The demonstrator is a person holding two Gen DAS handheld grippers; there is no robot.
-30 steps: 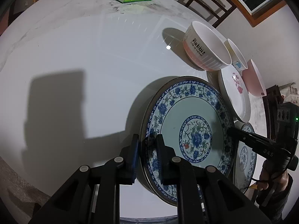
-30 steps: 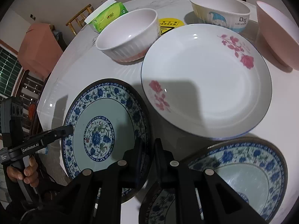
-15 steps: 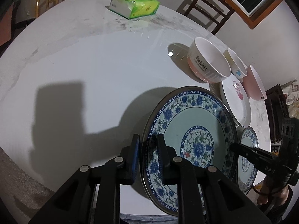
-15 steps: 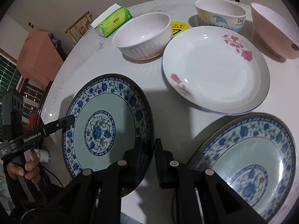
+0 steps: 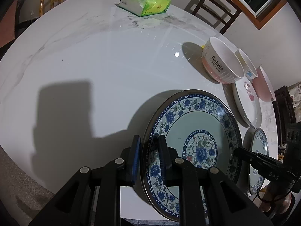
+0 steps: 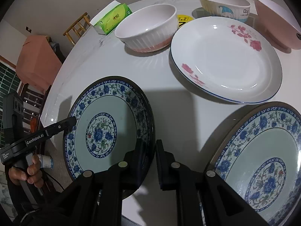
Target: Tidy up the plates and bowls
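Both grippers hold one blue floral plate (image 5: 199,150) (image 6: 101,131) off the white table (image 5: 103,66), its shadow below it. My left gripper (image 5: 149,150) is shut on the plate's left rim and shows in the right wrist view as a black tip (image 6: 72,120) on the far rim. My right gripper (image 6: 149,150) is shut on the opposite rim, seen in the left wrist view (image 5: 237,150). A second blue floral plate (image 6: 263,169) lies on the table to the right. Behind it are a white rose plate (image 6: 225,56), a ribbed white bowl (image 6: 146,30), a yellow cartoon bowl (image 6: 223,5) and a pink bowl (image 6: 276,22).
A green tissue pack (image 5: 144,3) lies at the table's far side. Wooden chairs (image 5: 212,5) stand round the table, and a yellow sticker (image 6: 183,17) lies between the bowls. A hand (image 6: 28,171) grips the left tool's handle past the table edge.
Both grippers have carried the held plate away from the bowls and from the second blue plate, which now lies clear of it. Both grips stay the same.
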